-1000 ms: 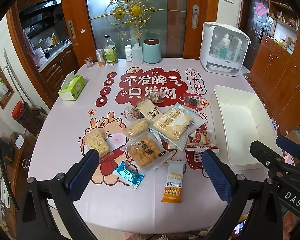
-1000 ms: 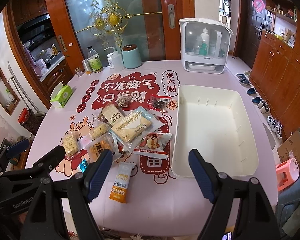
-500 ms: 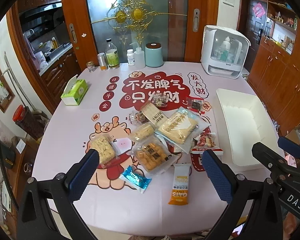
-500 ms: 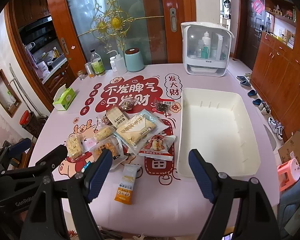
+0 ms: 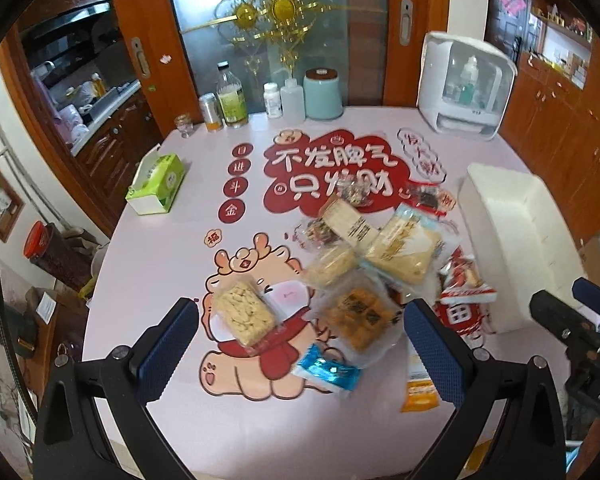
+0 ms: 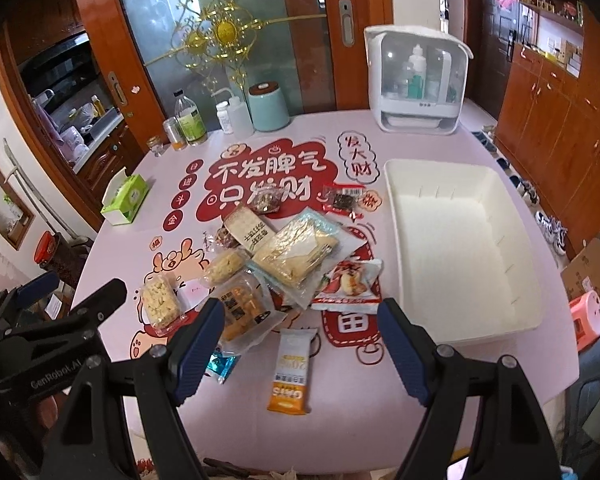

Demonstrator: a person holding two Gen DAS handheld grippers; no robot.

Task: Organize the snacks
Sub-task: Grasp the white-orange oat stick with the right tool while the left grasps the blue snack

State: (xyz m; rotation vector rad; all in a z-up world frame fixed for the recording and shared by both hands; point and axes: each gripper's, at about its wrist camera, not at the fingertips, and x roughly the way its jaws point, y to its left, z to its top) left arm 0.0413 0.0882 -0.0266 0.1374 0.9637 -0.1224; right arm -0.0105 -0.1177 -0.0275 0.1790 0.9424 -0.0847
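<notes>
Two pairs of tongs hang over the near edge of a pink counter (image 6: 440,152), both with jaws spread wide and nothing between the pads. The left tongs (image 5: 300,346) frame the near end of the snack pile: a pack of pale crackers (image 5: 244,314) lies just inside the left pad, a clear bag of orange biscuits (image 5: 360,316) sits between the pads toward the right one, and a small blue foil packet (image 5: 328,368) lies between the pads, closer to the camera. The right pad hides part of an orange and white bar (image 5: 420,386). This view is somewhat blurred.

In the right wrist view the right tongs (image 6: 302,344) stand with the orange and white bar (image 6: 292,372) lying lengthwise between the pads, not touched by either. The bag of orange biscuits (image 6: 240,312) lies just past the left pad, and the blue foil packet (image 6: 220,366) peeks out beside that pad. Farther off, the pile continues with a large flat pack of pale wafers (image 6: 296,252) and a red and white packet (image 6: 348,284). A white tray (image 6: 460,248) sits empty to the right of the pile, well beyond the right pad. The left tongs show at the lower left edge of this view.
</notes>
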